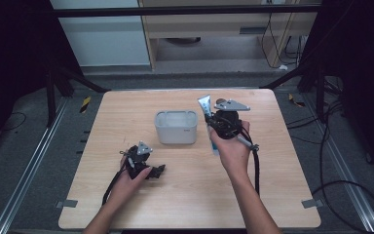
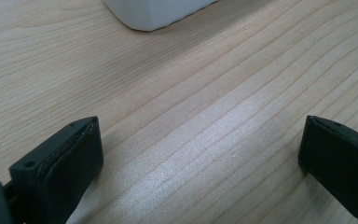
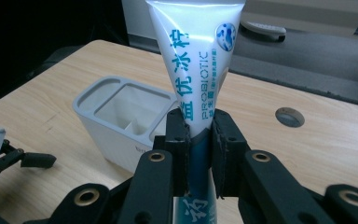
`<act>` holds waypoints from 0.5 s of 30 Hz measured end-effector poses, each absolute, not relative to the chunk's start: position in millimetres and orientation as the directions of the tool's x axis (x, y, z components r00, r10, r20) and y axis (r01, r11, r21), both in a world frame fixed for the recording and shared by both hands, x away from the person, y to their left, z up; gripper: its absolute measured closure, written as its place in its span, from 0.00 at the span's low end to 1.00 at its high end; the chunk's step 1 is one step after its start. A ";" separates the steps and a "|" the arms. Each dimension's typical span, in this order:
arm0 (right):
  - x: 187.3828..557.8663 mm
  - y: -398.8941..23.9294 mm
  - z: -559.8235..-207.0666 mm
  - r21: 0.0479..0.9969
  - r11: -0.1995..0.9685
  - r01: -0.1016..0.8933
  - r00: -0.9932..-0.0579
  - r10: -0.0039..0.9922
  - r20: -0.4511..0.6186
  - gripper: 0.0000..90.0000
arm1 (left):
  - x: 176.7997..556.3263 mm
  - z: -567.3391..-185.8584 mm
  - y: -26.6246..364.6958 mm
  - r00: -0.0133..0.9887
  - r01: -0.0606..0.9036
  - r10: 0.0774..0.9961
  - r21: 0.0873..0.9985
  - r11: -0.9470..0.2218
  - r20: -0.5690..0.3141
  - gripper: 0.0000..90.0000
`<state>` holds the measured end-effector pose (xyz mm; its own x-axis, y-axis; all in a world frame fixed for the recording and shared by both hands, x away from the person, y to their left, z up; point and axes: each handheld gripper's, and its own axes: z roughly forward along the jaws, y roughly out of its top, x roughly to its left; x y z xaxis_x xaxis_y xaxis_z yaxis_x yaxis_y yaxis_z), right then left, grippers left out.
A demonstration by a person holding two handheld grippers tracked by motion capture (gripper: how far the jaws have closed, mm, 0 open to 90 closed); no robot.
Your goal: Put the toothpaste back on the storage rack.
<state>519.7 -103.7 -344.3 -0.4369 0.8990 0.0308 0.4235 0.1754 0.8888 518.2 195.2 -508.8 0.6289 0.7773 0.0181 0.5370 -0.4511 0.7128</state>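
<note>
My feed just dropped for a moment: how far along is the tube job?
Done: the right hand-held gripper is shut on the tube, lifted off the table. In hand: the tube hangs beside the white holder. Left: getting it into a compartment, likely. The left hand-held gripper rests open.

Grey carpeted floor (image 1: 24, 146), black frame posts (image 1: 51, 92), wooden furniture (image 1: 214, 29) behind.
</note>
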 end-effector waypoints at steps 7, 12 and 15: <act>522.1 -90.5 -330.6 0.901 0.183 0.393 -0.453 0.892 0.016 0.87 | 518.2 -508.8 195.2 0.628 0.538 0.778 0.713 -0.451 0.018 0.00; 525.1 -80.5 -316.8 0.910 0.200 0.363 -0.463 0.886 -0.010 0.87 | 518.2 -508.9 195.1 0.627 0.538 0.779 0.714 -0.448 0.016 0.00; 528.6 -74.5 -309.4 0.917 0.201 0.345 -0.466 0.885 -0.019 0.87 | 518.2 -508.9 195.0 0.627 0.538 0.779 0.714 -0.448 0.016 0.00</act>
